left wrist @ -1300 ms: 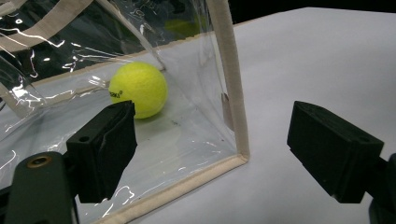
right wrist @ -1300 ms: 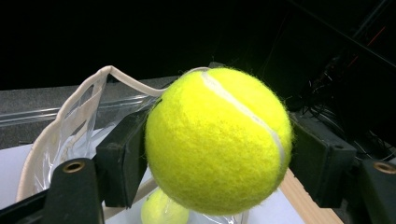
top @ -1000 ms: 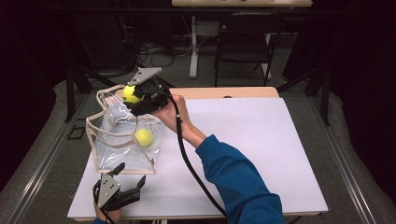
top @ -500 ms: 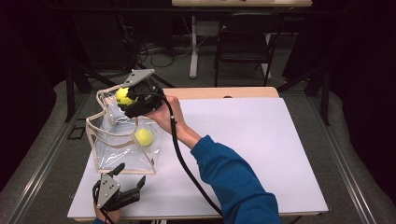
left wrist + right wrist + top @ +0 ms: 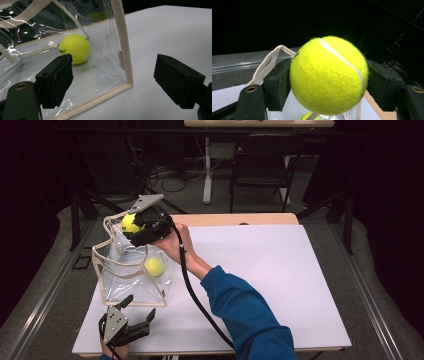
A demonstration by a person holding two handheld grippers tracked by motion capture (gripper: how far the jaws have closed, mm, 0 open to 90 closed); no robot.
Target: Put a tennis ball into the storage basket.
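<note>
Two tennis balls: right gripper (image 5: 131, 226) jaws are clamping one ball (image 5: 129, 222) over the clear bag (image 5: 120, 280) at 10 o'clock on the worktop (image 5: 280, 270); second ball (image 5: 154, 266) is sitting inside the bag. Left gripper (image 5: 137, 312), at 7 o'clock, is holding nothing, jaws spread wide.

The one piece of lettering in sight is a small dark print on the tennis ball (image 5: 74, 48) lying inside the clear bag (image 5: 105, 75), seen in the left gripper view. It sits low on the ball's left side, curved with the felt, and is too small and blurred to read. The ball (image 5: 329, 75) in the right gripper view shows a white seam and no print.
</note>
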